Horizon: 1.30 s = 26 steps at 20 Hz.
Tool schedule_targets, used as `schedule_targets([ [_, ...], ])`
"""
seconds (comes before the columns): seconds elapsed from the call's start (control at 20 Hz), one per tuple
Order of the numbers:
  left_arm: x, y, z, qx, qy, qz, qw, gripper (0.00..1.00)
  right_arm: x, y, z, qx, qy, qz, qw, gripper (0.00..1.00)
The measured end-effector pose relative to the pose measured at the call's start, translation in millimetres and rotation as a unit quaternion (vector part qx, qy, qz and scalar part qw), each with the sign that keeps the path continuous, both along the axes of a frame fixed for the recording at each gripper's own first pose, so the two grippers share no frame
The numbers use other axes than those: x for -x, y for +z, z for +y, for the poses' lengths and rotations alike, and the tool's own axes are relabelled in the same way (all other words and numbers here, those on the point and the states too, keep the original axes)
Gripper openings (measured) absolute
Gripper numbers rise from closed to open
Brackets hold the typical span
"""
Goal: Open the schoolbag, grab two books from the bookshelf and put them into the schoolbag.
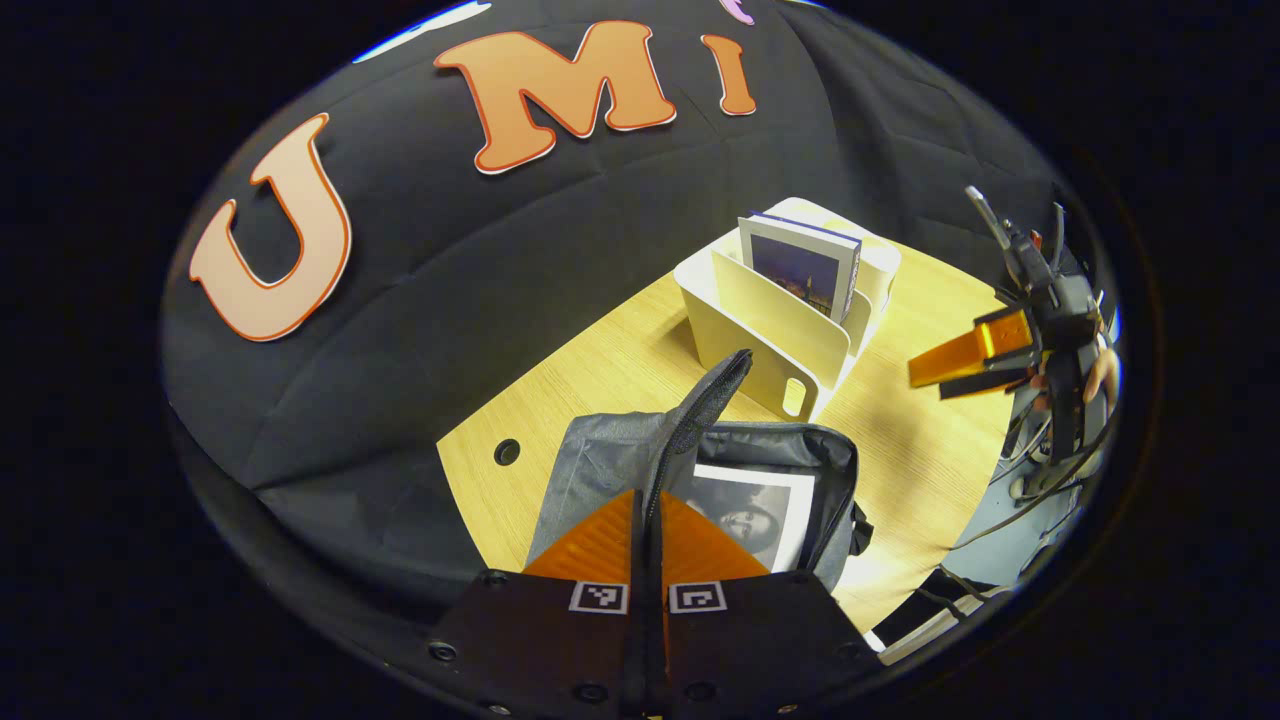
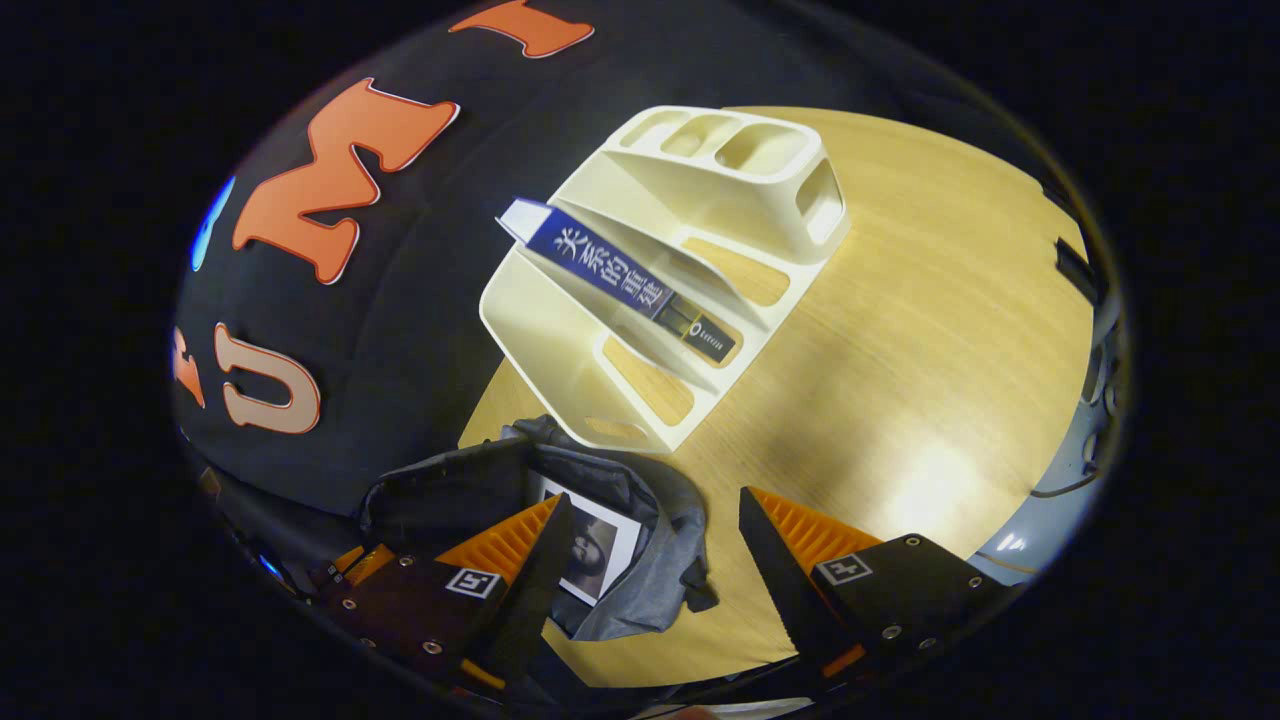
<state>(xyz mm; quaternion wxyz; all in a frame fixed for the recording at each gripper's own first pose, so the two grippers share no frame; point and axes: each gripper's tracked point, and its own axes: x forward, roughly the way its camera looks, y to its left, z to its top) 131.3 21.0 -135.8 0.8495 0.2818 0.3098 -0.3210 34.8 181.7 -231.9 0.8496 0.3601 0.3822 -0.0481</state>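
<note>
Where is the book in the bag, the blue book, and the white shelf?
Black-and-white book in the grey schoolbag [image 1: 752,512]: left gripper view, on its cover.
Blue-spined book [image 2: 620,282]: right gripper view, on its spine.
Cream plastic bookshelf [image 2: 740,160]: right gripper view, on its top rim.

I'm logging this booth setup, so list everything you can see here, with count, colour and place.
table: one, light wood, under everything.
bookshelf: one, cream, divided rack at the table's back.
blue book: one, upright in the bookshelf.
schoolbag: one, grey, open, in front of the bookshelf.
book with a black-and-white cover: one, inside the schoolbag.
cables: several, dark, off the table's edge.
left gripper: shut on the schoolbag's flap.
right gripper: open, above the schoolbag's edge.
</note>
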Motion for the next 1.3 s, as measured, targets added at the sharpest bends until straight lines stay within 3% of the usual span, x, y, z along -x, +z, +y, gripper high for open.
schedule_targets([
  [0.35, 2.5, -5.6, 1.5, 0.018, 0.014, 0.015, 1.000, 0.01, -7.4, 69.3, -49.1, 0.110, 0.075, 0.019, 0.991, 0.98],
  [0.5, 2.5, -6.9, 1.4, 0.021, 0.019, 0.017, 0.999, 0.01, -27.7, 100.4, -61.3, 0.168, 0.114, 0.028, 0.979, 0.99],
  [0.85, -0.3, -11.9, -3.2, 0.021, 0.035, 0.026, 0.999, 0.01, -97.5, 155.6, -39.9, 0.250, 0.222, 0.041, 0.942, 0.98],
  [1.05, -3.5, -15.9, -4.3, 0.020, 0.047, 0.030, 0.998, 0.01, -150.7, 155.3, -34.0, 0.299, 0.264, 0.059, 0.915, 0.99],
  [1.3, -5.5, -20.7, -0.5, 0.021, 0.075, 0.038, 0.996, 0.01, -199.6, 113.7, -20.7, 0.286, 0.297, 0.109, 0.905, 0.99],
])
